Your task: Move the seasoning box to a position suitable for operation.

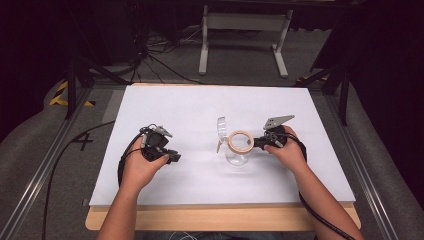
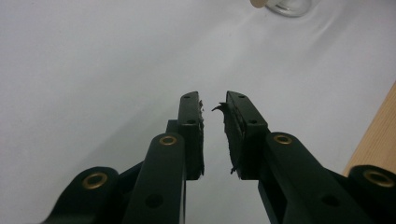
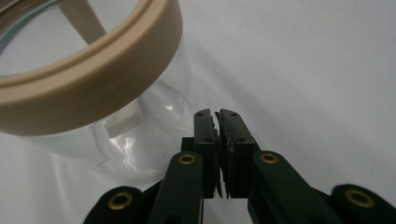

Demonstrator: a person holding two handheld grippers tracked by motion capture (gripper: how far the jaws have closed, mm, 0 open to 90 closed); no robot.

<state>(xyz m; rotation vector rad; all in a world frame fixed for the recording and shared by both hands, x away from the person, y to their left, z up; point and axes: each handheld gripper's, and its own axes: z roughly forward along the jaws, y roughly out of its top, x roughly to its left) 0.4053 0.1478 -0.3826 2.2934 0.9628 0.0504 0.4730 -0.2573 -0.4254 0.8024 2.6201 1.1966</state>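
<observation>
A clear glass jar with a tan ring-shaped rim (image 1: 239, 145) stands near the middle of the white surface (image 1: 200, 105), its hinged lid tipped up (at the far-left side). The right gripper (image 3: 217, 113) sits just beside the jar, jaws clenched together on nothing. The left gripper (image 2: 214, 100) rests well apart, jaws slightly parted, empty.
</observation>
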